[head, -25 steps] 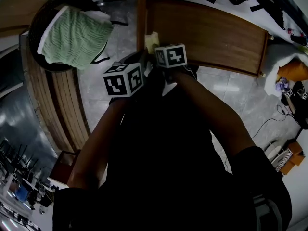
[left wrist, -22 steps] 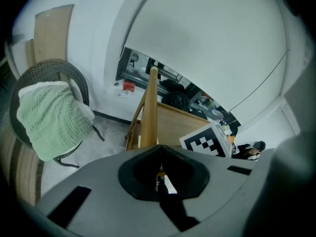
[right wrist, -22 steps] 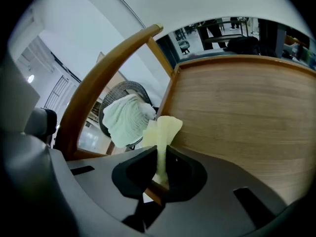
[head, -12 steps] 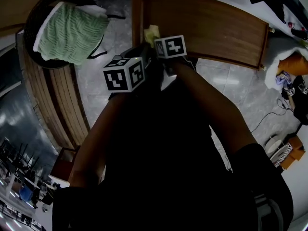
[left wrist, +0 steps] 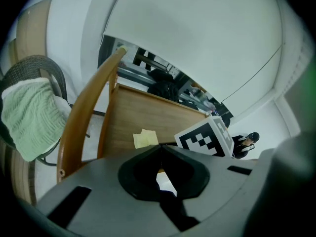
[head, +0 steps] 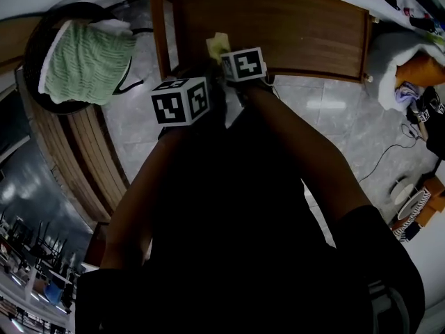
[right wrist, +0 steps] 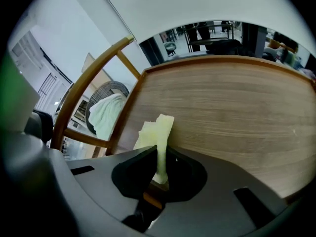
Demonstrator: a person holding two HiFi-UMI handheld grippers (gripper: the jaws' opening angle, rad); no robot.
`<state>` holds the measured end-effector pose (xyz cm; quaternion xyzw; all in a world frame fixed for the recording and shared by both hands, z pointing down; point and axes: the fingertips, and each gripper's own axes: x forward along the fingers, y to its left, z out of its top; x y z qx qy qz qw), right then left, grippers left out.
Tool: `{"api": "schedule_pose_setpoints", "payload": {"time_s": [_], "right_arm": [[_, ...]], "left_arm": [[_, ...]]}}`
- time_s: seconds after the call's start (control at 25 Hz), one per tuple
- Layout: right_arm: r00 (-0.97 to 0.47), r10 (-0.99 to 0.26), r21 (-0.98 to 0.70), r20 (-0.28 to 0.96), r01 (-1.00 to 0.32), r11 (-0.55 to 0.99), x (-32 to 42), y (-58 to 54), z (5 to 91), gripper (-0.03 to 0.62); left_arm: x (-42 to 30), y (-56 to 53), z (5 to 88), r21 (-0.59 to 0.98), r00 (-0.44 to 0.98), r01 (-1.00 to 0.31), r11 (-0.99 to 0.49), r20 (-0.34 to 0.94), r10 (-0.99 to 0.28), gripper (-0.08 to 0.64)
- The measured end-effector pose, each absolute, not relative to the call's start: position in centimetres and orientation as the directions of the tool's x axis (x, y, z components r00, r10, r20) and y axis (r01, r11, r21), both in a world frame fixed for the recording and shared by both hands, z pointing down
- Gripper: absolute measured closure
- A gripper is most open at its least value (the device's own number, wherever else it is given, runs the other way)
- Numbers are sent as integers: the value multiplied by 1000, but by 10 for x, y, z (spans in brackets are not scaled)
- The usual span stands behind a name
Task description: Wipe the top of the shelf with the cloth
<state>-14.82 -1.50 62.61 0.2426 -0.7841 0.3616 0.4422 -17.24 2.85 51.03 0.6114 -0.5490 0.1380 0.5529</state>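
Note:
The wooden shelf top (head: 278, 30) lies ahead of me, seen from above. A pale yellow cloth (right wrist: 160, 130) stands up from my right gripper (right wrist: 160, 154), whose jaws are shut on its lower end. The cloth (head: 218, 46) hangs over the shelf's near edge, towards its left end. My left gripper (left wrist: 159, 148) is just left of the right one, level with the shelf edge. Its jaws meet with nothing between them. In the left gripper view the cloth (left wrist: 145, 138) shows beyond them on the wood, beside the right gripper's marker cube (left wrist: 205, 138).
A dark wicker chair (head: 38, 40) with a green knitted blanket (head: 85, 61) stands at the left. A curved wooden frame (left wrist: 84, 117) rises by the shelf's left end, and slatted wood (head: 76, 158) runs below the chair. Bags, cables and an orange item (head: 424, 72) lie at the right.
The shelf top has shifted left and closer in the head view. Both grippers, with the cloth, now sit at its near edge instead of beside its left post.

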Motion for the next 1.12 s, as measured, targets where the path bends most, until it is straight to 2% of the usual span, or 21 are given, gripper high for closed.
{"api": "schedule_pose_setpoints", "payload": {"time_s": [0.76,1.12], "right_arm": [[-431,-168,-297,887,-809,508,39,-80,620,551],[-419,-202,-296,885,-842,451,116,-110,619,551]], "left_arm": [[-20,-30,542,513,416,-850,116,791,-450,549],[42,-67,547,545,446,-832,104,767,-461,549]]}}
